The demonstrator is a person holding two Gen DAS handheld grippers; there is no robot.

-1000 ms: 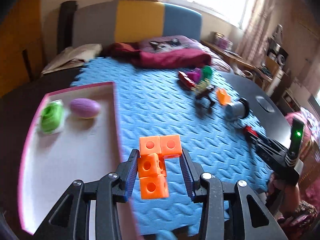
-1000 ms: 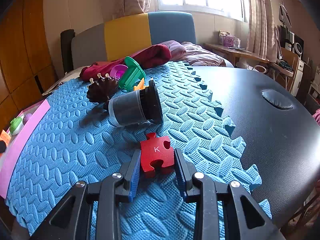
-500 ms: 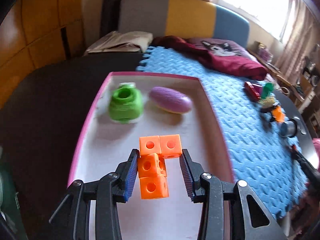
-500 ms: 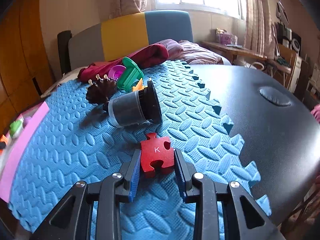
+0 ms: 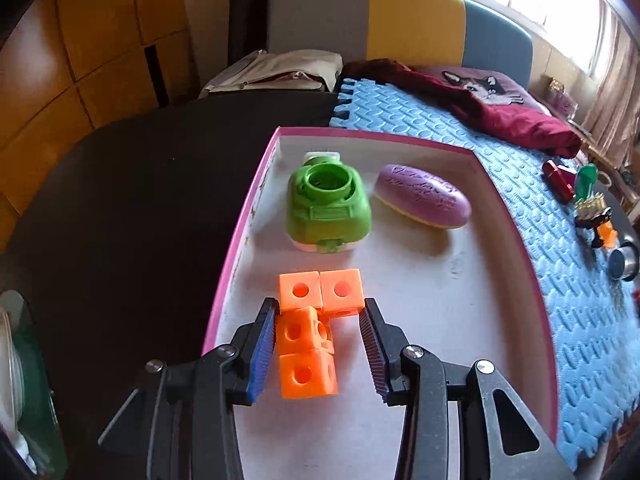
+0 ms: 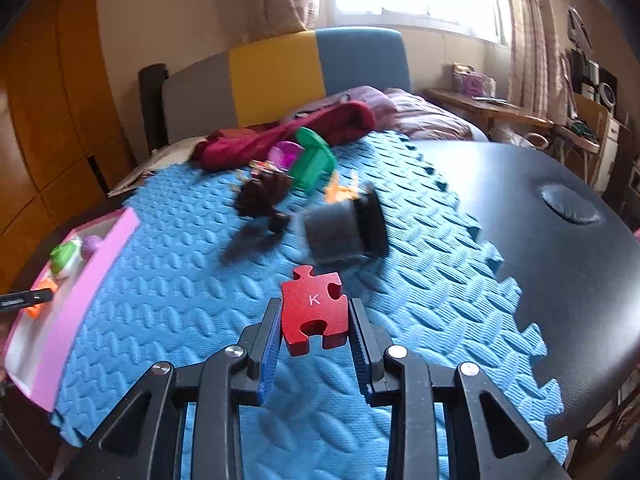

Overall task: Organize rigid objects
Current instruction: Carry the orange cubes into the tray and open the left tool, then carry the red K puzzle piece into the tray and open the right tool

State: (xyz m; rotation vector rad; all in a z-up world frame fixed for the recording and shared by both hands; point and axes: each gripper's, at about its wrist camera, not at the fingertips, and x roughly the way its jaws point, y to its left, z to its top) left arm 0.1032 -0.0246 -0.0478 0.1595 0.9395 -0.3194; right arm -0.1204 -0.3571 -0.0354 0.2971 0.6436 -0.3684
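Note:
In the left wrist view my left gripper (image 5: 320, 312) is shut on a cluster of linked orange cubes (image 5: 306, 376), held just above the white floor of the pink-rimmed tray (image 5: 240, 236). A green plastic toy (image 5: 328, 208) and a purple oval (image 5: 424, 196) lie at the tray's far end. In the right wrist view my right gripper (image 6: 314, 308) is shut on a red puzzle piece marked K (image 6: 312, 312), held above the blue foam mat (image 6: 180, 280). The tray (image 6: 96, 252) shows at that view's left edge.
A dark cylinder (image 6: 340, 232), a brown spiky toy (image 6: 260, 196), a green cup (image 6: 314, 160) and a purple piece (image 6: 286, 154) lie on the mat beyond the red piece. Dark red cloth (image 5: 500, 116) lies at the mat's far end. The black tabletop (image 6: 560, 280) lies to the right.
My left gripper has swung with the orange cubes from over the mat to over the tray and come lower. The right gripper has lifted the red piece off the mat.

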